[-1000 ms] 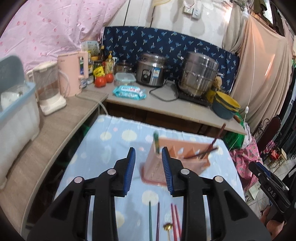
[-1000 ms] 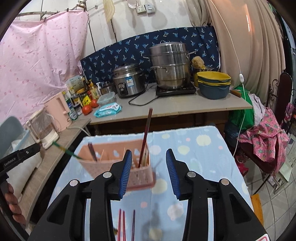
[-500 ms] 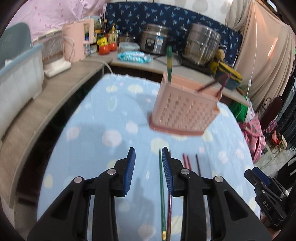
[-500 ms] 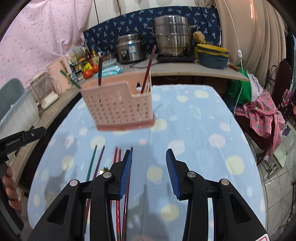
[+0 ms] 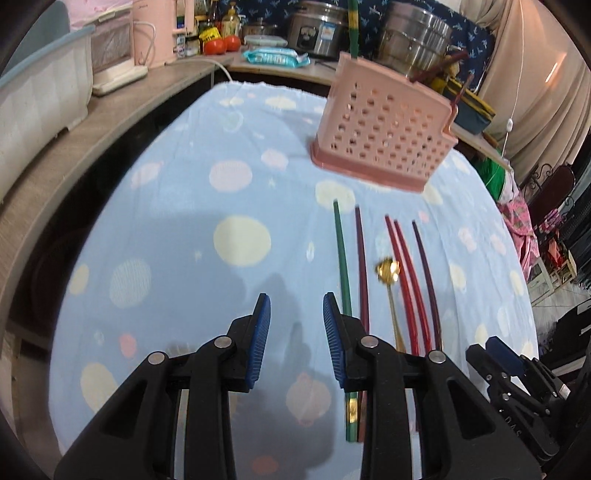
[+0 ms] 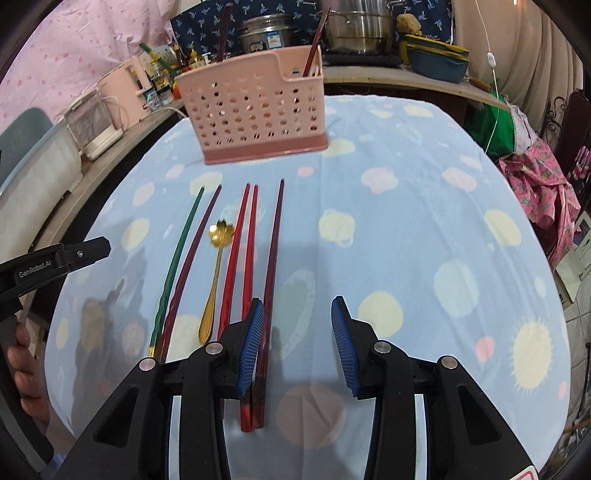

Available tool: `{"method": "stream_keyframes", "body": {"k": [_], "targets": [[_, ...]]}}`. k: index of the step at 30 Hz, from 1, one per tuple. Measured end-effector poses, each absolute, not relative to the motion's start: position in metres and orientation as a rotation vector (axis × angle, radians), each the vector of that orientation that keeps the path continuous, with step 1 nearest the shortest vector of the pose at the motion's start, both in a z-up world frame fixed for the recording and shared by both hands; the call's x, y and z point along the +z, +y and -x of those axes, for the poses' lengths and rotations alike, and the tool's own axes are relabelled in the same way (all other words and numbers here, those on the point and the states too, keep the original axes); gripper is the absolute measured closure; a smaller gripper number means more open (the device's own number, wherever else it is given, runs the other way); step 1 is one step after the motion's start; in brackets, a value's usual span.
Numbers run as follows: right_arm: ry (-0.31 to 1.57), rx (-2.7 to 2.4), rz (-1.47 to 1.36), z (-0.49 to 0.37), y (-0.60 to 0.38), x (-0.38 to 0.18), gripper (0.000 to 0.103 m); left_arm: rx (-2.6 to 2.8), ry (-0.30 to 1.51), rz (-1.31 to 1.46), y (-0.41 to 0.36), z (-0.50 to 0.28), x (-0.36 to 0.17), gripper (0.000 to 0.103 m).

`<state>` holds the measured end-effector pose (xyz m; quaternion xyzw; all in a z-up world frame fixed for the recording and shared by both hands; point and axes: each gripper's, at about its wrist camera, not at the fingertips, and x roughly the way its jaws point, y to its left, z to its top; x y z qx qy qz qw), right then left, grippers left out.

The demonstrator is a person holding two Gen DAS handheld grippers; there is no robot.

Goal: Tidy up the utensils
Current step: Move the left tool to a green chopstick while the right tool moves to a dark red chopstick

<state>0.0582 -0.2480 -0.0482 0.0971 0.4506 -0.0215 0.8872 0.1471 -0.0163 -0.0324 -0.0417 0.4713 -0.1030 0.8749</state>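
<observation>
A pink perforated utensil basket [image 5: 384,129] [image 6: 255,110] stands at the far side of the table and holds a green chopstick and dark red ones. In front of it lie a green chopstick [image 5: 341,258] [image 6: 177,262], a dark purple one [image 6: 192,258], a gold spoon [image 5: 388,273] [image 6: 216,266], two red chopsticks [image 6: 240,254] and another dark one [image 6: 271,258]. My left gripper [image 5: 295,339] is open and empty, just left of the green chopstick. My right gripper [image 6: 297,339] is open and empty, its left finger over the rightmost chopsticks.
The table has a light blue dotted cloth [image 6: 406,221]. A counter behind carries pots [image 5: 413,33], a rice cooker [image 5: 317,26], a pink kettle [image 5: 151,29] and bowls [image 6: 436,59]. A grey bin [image 5: 40,96] sits on the left bench. Chairs stand at the right.
Both grippers have dropped lower and pulled back toward the near side of the table. The loose chopsticks and spoon now lie right at the fingertips. Both grippers stay open.
</observation>
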Motion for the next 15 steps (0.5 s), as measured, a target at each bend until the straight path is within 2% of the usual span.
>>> {"method": "stream_keyframes", "body": {"k": [8, 15], "targets": [[0.977, -0.031, -0.190, -0.051, -0.234, -0.066, 0.065, -0.213, 1.034, 0.077, -0.019, -0.134, -0.052, 0.075], [1.003, -0.029, -0.186, -0.046, -0.233, -0.076, 0.072, -0.219, 1.052, 0.070, -0.019, -0.128, -0.059, 0.075]]}}
